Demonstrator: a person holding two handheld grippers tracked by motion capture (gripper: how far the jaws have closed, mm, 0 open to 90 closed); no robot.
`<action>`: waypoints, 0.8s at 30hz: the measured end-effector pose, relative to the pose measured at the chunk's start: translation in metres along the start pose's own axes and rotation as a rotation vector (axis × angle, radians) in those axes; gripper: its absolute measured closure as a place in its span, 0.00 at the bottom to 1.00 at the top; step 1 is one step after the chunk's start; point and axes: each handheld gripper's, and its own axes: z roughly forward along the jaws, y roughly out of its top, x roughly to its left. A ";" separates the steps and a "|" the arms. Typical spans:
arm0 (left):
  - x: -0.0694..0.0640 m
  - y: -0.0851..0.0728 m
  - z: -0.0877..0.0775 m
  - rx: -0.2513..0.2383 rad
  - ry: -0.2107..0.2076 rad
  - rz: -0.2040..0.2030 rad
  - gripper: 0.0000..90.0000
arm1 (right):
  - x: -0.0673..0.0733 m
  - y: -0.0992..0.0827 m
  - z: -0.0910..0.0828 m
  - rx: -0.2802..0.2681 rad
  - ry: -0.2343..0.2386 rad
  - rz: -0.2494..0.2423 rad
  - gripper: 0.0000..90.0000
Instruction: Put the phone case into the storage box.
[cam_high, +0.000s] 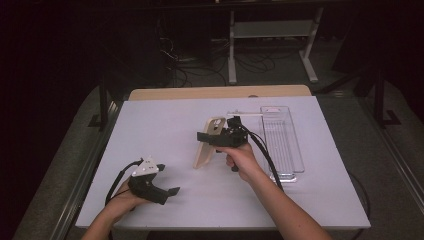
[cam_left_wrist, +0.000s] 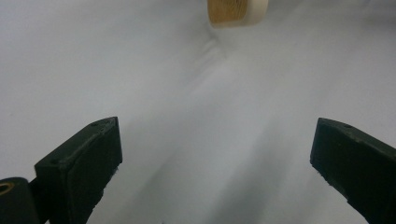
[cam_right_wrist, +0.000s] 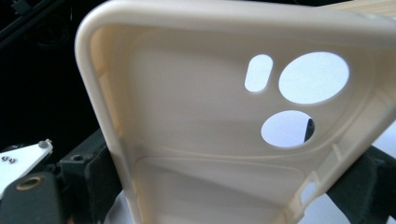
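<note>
Right hand-held gripper is clamped on a cream phone case, its jaws pressing the two long side walls, as the right gripper view shows with the case seen from its hollow inner face. In the high view the case stands tilted near the middle of the tabletop, its lower end seemingly resting on the surface, and a clear plastic tray lies at about 3 o'clock from it, well apart. Left hand-held gripper sits at about 7 o'clock from the case, jaws spread wide and holding nothing; its own view shows the bottom end of the case at 12 o'clock, far off. I would judge the case light and flexible, likely a soft rubbery shell that bows under a hard squeeze and may slip if pinched at the thin rim. Taking it across the side walls near mid-length, away from the camera cut-outs, looks soundest. Counted: one case with three camera cut-outs, one tray, two grippers.
</note>
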 end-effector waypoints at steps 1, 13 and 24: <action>0.000 0.000 0.000 0.005 0.001 0.007 0.02 | 0.001 0.000 -0.001 0.009 0.002 0.017 0.10; -0.002 0.001 0.000 0.004 0.007 0.021 0.02 | -0.002 0.007 -0.009 -0.021 0.000 0.012 0.10; -0.002 0.001 0.000 0.004 -0.004 0.017 0.02 | -0.005 0.014 -0.019 -0.044 -0.006 0.020 0.10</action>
